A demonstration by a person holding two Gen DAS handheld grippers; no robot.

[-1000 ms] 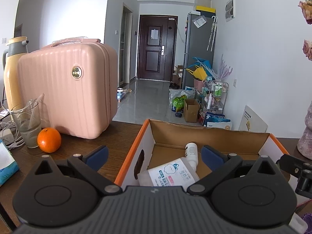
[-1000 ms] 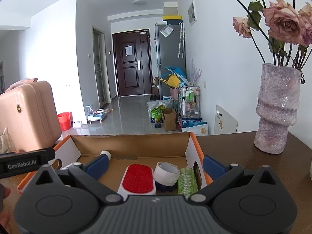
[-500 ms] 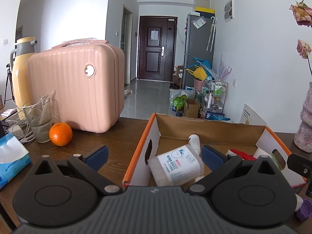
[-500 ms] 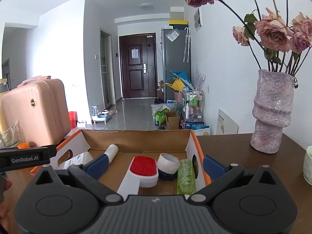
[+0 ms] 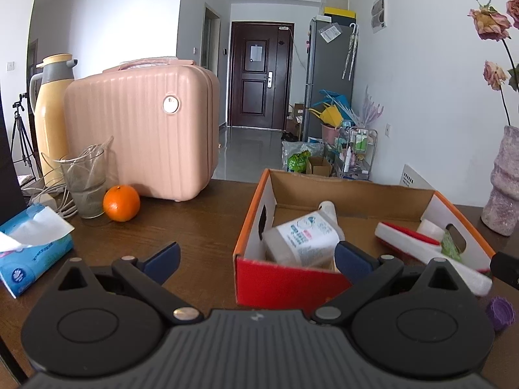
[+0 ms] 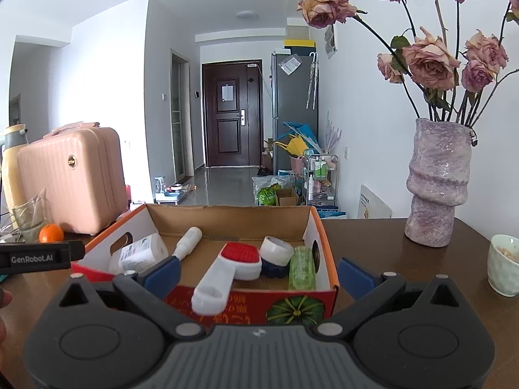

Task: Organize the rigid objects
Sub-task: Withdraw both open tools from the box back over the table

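Both grippers hover with jaws spread wide and holding nothing before an orange-edged cardboard box (image 6: 319,236) on the dark wooden desk (image 5: 201,223): the left gripper (image 5: 256,256) at its near left corner, the right gripper (image 6: 259,272) over its front wall. Inside lie a white labelled plastic bottle (image 6: 139,254), a slim white tube (image 6: 188,241), a red-and-white brush (image 6: 233,265), a white tape roll (image 6: 275,249) and a green bottle (image 6: 302,267). A purple cap (image 5: 501,312) rests on the desk outside the box.

Left gripper (image 5: 256,254): jaws wide apart, empty.
Cardboard box (image 5: 285,280): just ahead, right of centre.
White bottle (image 5: 303,238): lying in box beside right finger.
Orange (image 5: 121,203): ahead left, beside glass (image 5: 85,183).
Tissue pack (image 5: 30,248): far left.
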